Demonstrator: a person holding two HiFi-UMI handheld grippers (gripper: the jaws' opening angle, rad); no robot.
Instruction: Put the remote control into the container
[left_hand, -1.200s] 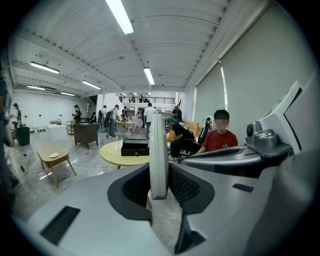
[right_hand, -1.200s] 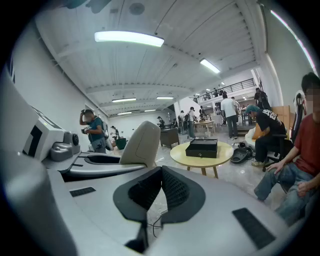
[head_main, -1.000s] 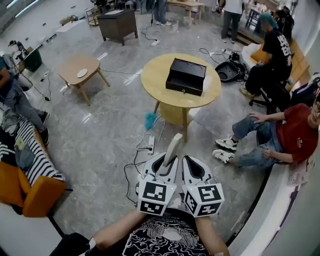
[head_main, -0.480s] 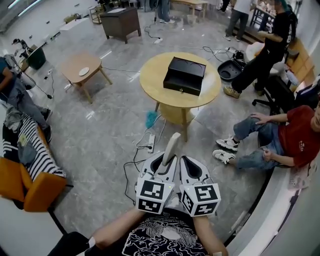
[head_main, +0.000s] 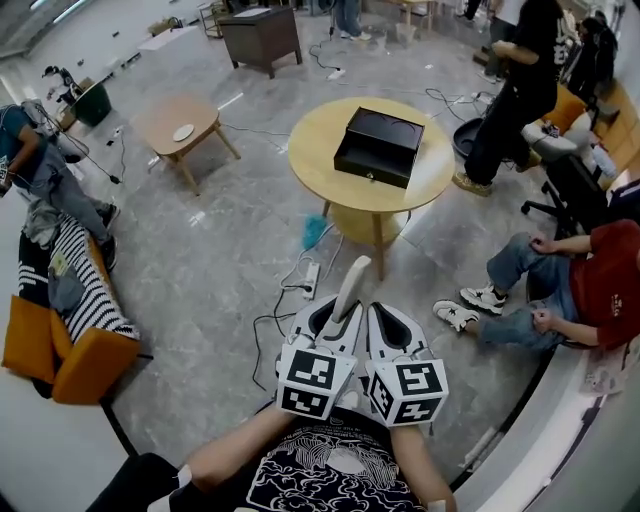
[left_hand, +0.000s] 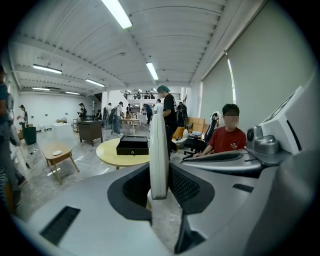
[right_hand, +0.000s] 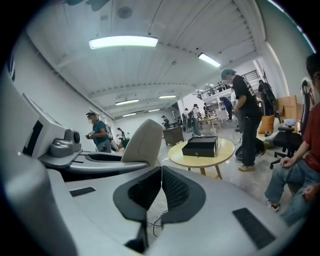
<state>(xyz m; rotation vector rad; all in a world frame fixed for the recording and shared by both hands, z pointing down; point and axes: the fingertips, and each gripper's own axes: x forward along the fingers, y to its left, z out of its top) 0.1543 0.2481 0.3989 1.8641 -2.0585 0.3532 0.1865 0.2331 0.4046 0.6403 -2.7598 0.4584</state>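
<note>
Left gripper view: my left gripper (left_hand: 159, 186) pinches the remote control (left_hand: 158, 145) low, far from the container (left_hand: 132, 145). Seemingly light, stiff, slick; right gripper (right_hand: 161, 172) pressed together.

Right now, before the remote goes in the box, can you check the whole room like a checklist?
Surface: round yellow table, bare apart from the container.
Job's things: black container on the table; remote control upright, not yet there.
Clutter: blue fluffy thing on the floor by the table.
Grippers: left gripper shut on the remote control; right gripper shut, empty.
Cables: power strip and loose cables on the floor.
Surroundings: small table, orange sofa, seated person.
</note>
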